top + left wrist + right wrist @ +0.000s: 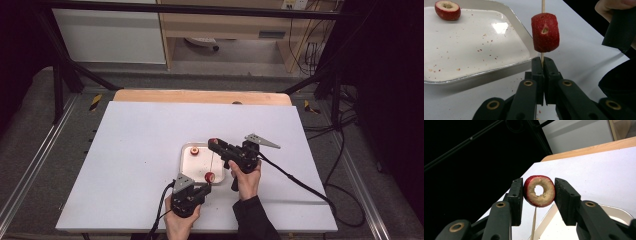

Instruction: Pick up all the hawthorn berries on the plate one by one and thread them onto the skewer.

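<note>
Skewer alignment is what the coming move turns on. A thin wooden skewer (543, 7) stands near upright, its lower end pinched between the pressed-together jaws of the left gripper (204, 189), which sits just off the near right corner of the shallow white rectangular tray (186, 165) on the white table (130, 150). A cored red fruit piece (545, 32) is already threaded on the stick just above those jaws.

The right gripper (214, 143) is held higher, over the tray's far right corner, and it pinches a second red ring-shaped fruit slice (539, 191) by its sides. In the right gripper view the slice's pale cut face and round central hole face the camera, and the skewer rises to the slice's lower edge; whether its tip has entered the hole or only touches the rim I cannot tell. In the high view the stick runs as a thin line from the left gripper up to the right one, so its long axis points from the near hand toward the far one.

My reading is that the ring must be slid down along that axis toward the piece below, with the hole kept in line with the stick, or the tip will gouge the flesh. A third cored red fruit piece (447, 10) lies in the tray's far left corner, nearer the right gripper than the left.
</note>
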`<action>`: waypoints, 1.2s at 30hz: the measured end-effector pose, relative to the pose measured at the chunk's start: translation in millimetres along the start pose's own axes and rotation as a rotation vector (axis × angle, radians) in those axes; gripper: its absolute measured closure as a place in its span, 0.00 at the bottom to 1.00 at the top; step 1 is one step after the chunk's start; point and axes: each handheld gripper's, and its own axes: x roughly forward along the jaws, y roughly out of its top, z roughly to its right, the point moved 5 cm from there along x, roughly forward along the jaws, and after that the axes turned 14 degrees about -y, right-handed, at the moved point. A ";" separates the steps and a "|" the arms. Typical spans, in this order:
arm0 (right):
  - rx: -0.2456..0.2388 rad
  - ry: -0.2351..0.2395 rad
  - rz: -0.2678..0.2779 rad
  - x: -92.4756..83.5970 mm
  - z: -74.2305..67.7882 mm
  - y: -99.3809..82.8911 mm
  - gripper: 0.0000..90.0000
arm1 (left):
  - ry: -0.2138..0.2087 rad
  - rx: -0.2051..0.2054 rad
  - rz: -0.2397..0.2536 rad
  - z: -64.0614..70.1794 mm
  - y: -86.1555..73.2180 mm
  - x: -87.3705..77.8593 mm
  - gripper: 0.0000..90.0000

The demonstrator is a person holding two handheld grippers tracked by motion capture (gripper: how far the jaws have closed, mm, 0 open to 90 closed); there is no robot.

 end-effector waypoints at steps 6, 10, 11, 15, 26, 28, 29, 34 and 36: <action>-0.004 0.006 0.000 -0.2 -0.6 -0.8 0.68 | 0.001 0.000 -0.004 -0.3 -0.5 0.4 0.98; -0.002 0.006 0.000 -0.1 -0.7 -0.7 0.68 | 0.001 0.001 -0.004 -1.0 -0.2 0.2 0.98; -0.002 0.006 0.003 -0.1 -0.6 -0.4 0.68 | 0.003 0.001 -0.003 -1.0 -0.2 0.0 0.98; 0.002 0.008 0.000 -0.4 -0.9 -0.3 0.68 | 0.004 0.001 0.000 -1.1 0.1 -0.1 0.98; 0.006 0.006 0.005 0.9 -2.6 -5.2 0.68 | -0.010 -0.034 0.027 -1.4 0.2 1.6 0.98; 0.004 0.003 0.010 0.8 -2.7 -5.9 0.68 | -0.011 -0.045 0.033 -1.7 -0.2 1.8 0.98; -0.002 0.003 0.014 0.8 -2.6 -6.2 0.68 | -0.018 -0.059 0.036 -2.0 -0.4 1.8 0.98; -0.027 -0.004 0.027 0.2 -2.3 -7.9 0.68 | -0.043 -0.088 0.063 -2.7 -1.9 0.4 0.98; -0.012 -0.004 0.026 0.3 -1.2 -8.9 0.68 | -0.041 -0.089 0.069 -1.4 -2.9 1.4 0.98</action>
